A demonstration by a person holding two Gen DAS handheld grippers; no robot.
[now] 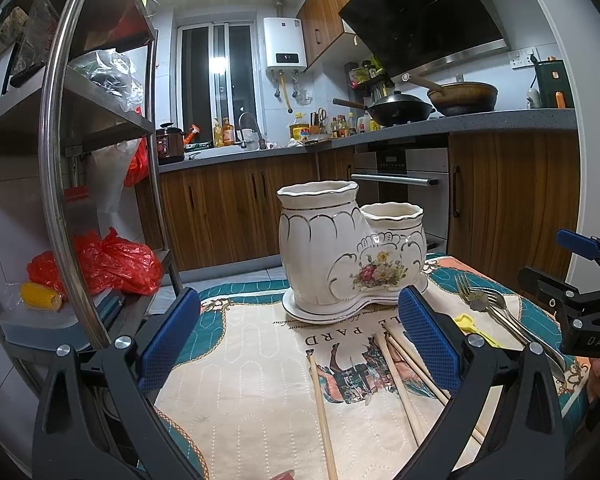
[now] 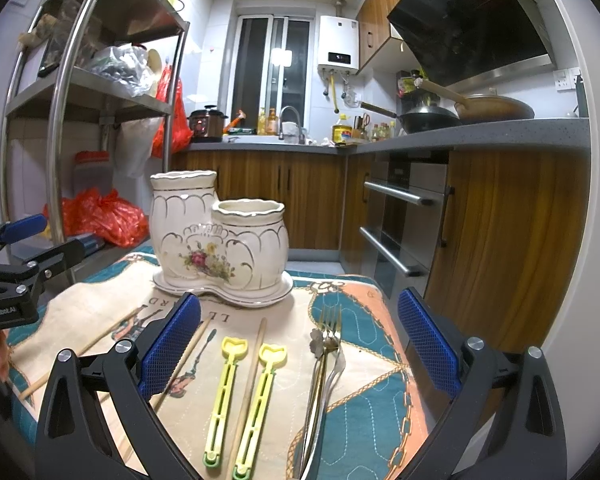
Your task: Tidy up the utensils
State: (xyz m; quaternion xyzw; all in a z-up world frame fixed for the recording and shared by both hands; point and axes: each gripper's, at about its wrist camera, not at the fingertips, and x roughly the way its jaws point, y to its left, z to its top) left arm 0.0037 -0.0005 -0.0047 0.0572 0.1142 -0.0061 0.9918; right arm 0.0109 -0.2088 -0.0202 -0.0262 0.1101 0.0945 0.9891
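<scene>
A white ceramic two-pot utensil holder (image 1: 352, 248) (image 2: 218, 240) with a flower print stands on its saucer at the far side of a quilted cloth (image 1: 252, 380) (image 2: 364, 400). Wooden chopsticks (image 1: 322, 412) (image 2: 250, 376) lie loose on the cloth. Two yellow plastic utensils (image 2: 224, 392) lie side by side, with forks (image 2: 326, 344) (image 1: 496, 312) to their right. My left gripper (image 1: 300, 336) is open and empty above the chopsticks. My right gripper (image 2: 300, 340) is open and empty above the yellow utensils and forks. Each gripper shows at the edge of the other's view.
A steel shelf rack (image 1: 56, 160) (image 2: 60, 120) with red bags stands at the left. Wooden kitchen cabinets, an oven (image 2: 396, 216) and a counter with woks (image 1: 400, 110) lie beyond the table's far edge.
</scene>
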